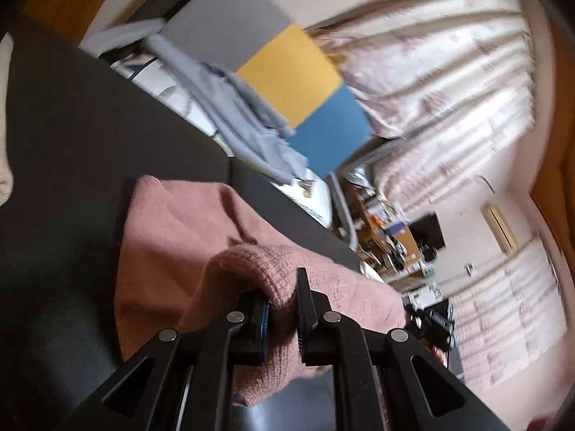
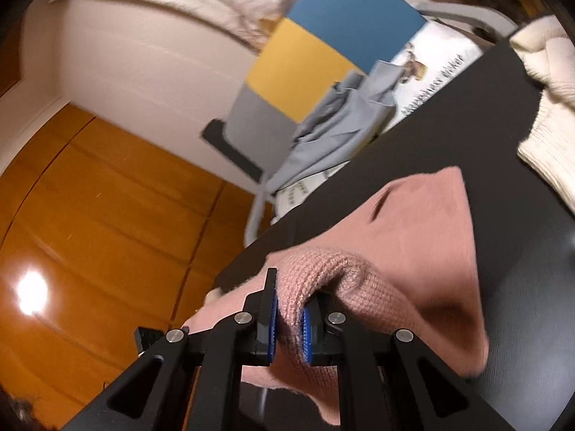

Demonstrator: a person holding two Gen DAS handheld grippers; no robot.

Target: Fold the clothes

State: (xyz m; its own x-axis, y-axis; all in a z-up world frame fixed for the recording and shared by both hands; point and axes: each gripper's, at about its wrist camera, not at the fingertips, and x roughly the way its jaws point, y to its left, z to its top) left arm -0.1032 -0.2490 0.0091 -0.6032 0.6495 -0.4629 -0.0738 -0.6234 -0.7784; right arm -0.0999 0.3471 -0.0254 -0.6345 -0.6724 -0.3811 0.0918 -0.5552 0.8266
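The pink ribbed-knit sweater (image 1: 201, 237) lies partly on the black tabletop (image 1: 72, 136), its edge bunched in the closed left gripper (image 1: 284, 309) and right gripper (image 2: 290, 318), probably lifted for folding, near a cream knit garment (image 2: 542, 115).

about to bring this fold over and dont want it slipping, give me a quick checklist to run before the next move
1. Left tool shut on the pink sweater: ok.
2. Right tool shut on the same sweater: ok.
3. Knit bunched between both tools' fingers, not a thin edge: ok.
4. Cream sweater clear of the pink one: ok.
5. Black table bare where the fold lands: cannot tell.
6. Far hem lying flat: cannot tell, blurred.
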